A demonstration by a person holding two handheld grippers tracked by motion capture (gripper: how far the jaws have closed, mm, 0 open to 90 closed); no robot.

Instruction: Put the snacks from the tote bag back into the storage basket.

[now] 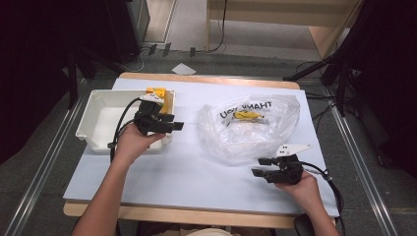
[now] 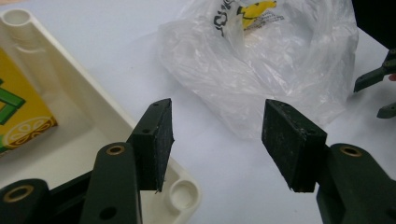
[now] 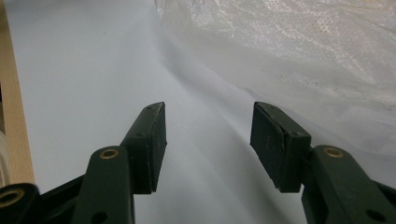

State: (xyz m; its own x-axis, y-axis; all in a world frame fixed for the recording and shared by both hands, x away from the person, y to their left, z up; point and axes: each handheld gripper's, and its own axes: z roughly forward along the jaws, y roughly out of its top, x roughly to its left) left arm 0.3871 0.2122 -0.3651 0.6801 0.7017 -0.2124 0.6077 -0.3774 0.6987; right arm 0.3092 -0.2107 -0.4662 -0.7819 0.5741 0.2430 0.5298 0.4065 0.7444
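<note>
while both claws are held over the pale table (image 1: 187,172), nothing is gripped by either. the left claw (image 1: 172,125) is held at the right rim of the white bin (image 1: 98,110), its jaws pointing toward the bag (image 1: 251,125); in the left gripper view the claw (image 2: 217,140) is seen wide open, with bare table between the pads and the bin's corner post just under the left pad. a yellow carton (image 1: 164,98) is seen standing in the bin's far right corner, just beyond the left claw; in the left gripper view the carton (image 2: 23,112) lies off to the left of the jaws, inside the bin wall (image 2: 107,121).

the bag, clear plastic with black lettering and a yellow print, lies crumpled ahead of the left claw across a strip of open table, nothing standing between. in the left gripper view the bag (image 2: 261,70) fills the space beyond the jaws.

the right claw (image 1: 260,167) is held near the table's near right part, just short of the bag's near edge, its jaws pointing left. in the right gripper view the claw (image 3: 208,140) is also seen wide open and empty, with the bag (image 3: 327,60) rising ahead and to the right of the jaws, apart from the pads. the two claws are kept well apart, the bag lying between and beyond them.
</note>
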